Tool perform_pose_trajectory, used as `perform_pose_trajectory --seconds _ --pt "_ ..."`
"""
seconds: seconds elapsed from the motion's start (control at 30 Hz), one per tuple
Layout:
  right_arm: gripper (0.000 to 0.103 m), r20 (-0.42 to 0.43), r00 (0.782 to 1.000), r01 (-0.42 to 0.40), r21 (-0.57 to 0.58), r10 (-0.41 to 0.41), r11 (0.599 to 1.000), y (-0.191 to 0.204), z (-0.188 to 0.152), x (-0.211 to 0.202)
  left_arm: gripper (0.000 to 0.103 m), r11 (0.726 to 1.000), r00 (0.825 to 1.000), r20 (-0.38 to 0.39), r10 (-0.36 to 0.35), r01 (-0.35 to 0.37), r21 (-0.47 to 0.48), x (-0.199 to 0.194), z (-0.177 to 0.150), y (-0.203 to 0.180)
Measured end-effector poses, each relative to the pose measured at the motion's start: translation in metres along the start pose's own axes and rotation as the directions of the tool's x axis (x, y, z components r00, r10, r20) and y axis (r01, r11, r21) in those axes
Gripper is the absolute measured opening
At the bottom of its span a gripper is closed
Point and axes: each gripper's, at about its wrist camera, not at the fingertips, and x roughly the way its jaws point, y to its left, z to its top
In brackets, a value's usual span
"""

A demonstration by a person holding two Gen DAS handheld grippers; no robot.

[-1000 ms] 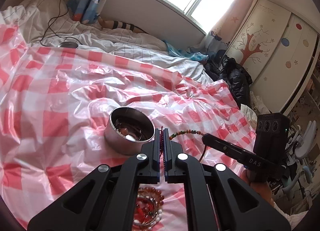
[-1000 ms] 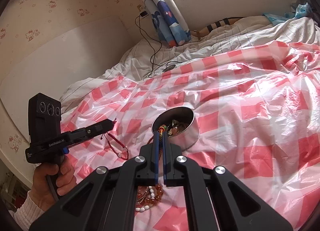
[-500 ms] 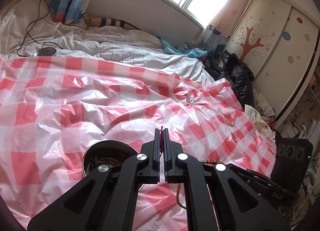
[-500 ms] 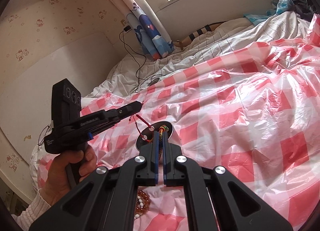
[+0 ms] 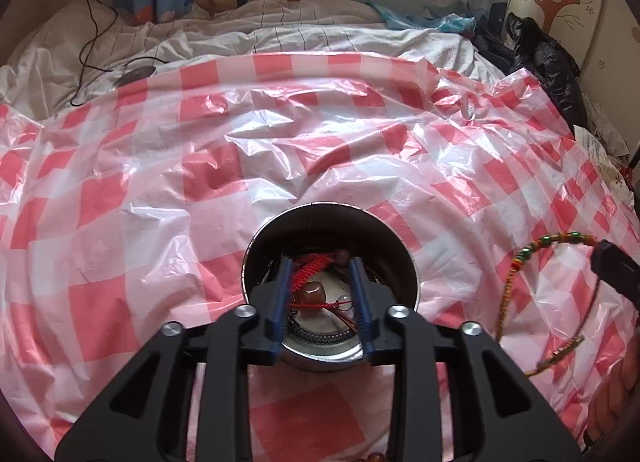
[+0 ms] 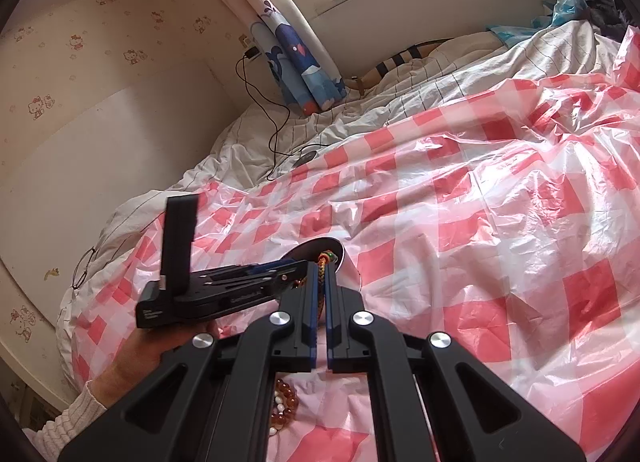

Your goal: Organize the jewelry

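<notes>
A round steel tin (image 5: pixel 400 254) sits on the red-and-white checked plastic sheet and holds several pieces of jewelry. My left gripper (image 5: pixel 321 262) is open right over the tin, and a red cord bracelet (image 5: pixel 310 272) lies in the tin between its fingers. My right gripper (image 6: pixel 320 264) is shut on a green, red and yellow beaded bracelet (image 5: pixel 528 254), held up just right of the tin (image 6: pixel 334 246). Amber and white bead bracelets (image 6: pixel 284 408) lie on the sheet under the right gripper.
The checked sheet (image 5: pixel 160 182) covers a rumpled white bed. A black cable and charger puck (image 5: pixel 138 72) lie on the bedding at the far left. Black clothes (image 5: pixel 548 62) are piled by the wardrobe at the right. Glasses (image 6: pixel 82 268) lie at the bed's left edge.
My left gripper moved over the tin and opened, and the red cord bracelet dropped into the tin. My right gripper stays shut on the beaded bracelet beside the tin.
</notes>
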Motion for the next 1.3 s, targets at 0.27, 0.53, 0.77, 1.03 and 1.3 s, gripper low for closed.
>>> perform_pose_trajectory --seconds 0.27,0.53,0.77,1.03,1.3 --pt "0.004 0.022 0.999 -0.043 0.018 0.043 0.999 0.003 0.0 0.003 0.069 0.988 0.994 0.104 0.018 -0.002 -0.152 -0.069 -0.024 0.037" --pt "0.004 0.005 0.999 -0.053 -0.004 0.053 0.999 0.032 0.016 0.049 0.075 0.944 0.975 0.2 0.096 -0.026 -0.328 -0.116 -0.065 0.081" --pt "0.004 -0.025 0.999 -0.023 -0.035 0.022 0.999 0.046 0.023 0.094 0.075 0.943 0.964 0.21 0.164 -0.091 -0.321 -0.122 -0.062 0.089" --pt "0.004 -0.103 0.991 0.076 -0.063 -0.082 0.995 0.035 0.008 0.135 0.081 0.945 0.955 0.215 0.205 -0.135 -0.298 -0.126 -0.058 0.084" --pt "0.041 -0.156 0.969 0.162 -0.188 -0.192 0.969 0.041 -0.004 0.145 0.084 0.952 0.952 0.191 0.239 -0.191 -0.24 -0.122 -0.056 0.073"
